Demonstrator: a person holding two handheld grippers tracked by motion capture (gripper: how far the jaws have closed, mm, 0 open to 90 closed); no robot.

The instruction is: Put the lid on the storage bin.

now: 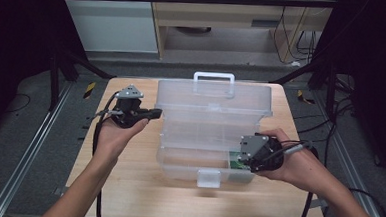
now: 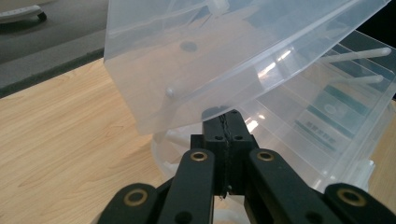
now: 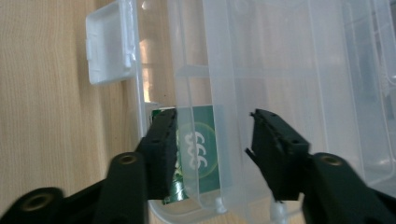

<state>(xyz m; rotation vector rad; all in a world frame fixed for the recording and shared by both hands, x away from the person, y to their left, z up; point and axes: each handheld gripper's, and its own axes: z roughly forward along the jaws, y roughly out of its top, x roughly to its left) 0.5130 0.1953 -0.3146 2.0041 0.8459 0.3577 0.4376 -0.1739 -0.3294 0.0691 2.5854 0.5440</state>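
Nearest to me, I am holding the right gripper (image 1: 244, 160) over the front right corner of the clear storage box (image 1: 178, 158), and its jaws are standing apart, released, with nothing pinched between them. Through the right gripper view I am looking down past the open pads at a green packet (image 3: 201, 144) lying flat in the bottom of the box, just behind the front wall and near the white front latch (image 3: 108, 44). To my eye the packet is already sitting inside, so the placing step looks done and I am only hovering over it.

A little farther along the wooden table (image 1: 127, 185), I am keeping the left gripper (image 1: 155, 113) at the box's left side. Its jaws are clenched tight together with nothing visible between them, and the closed tip is sitting right under the edge of the raised lid (image 2: 224, 51); I cannot tell for certain whether it is touching the plastic or propping it.

At the far side, the lid is standing open and tilted back, its carry handle (image 1: 213, 77) uppermost.

What remains, as I judge it, is pulling the right gripper out, lowering the lid, and snapping the front latch shut.
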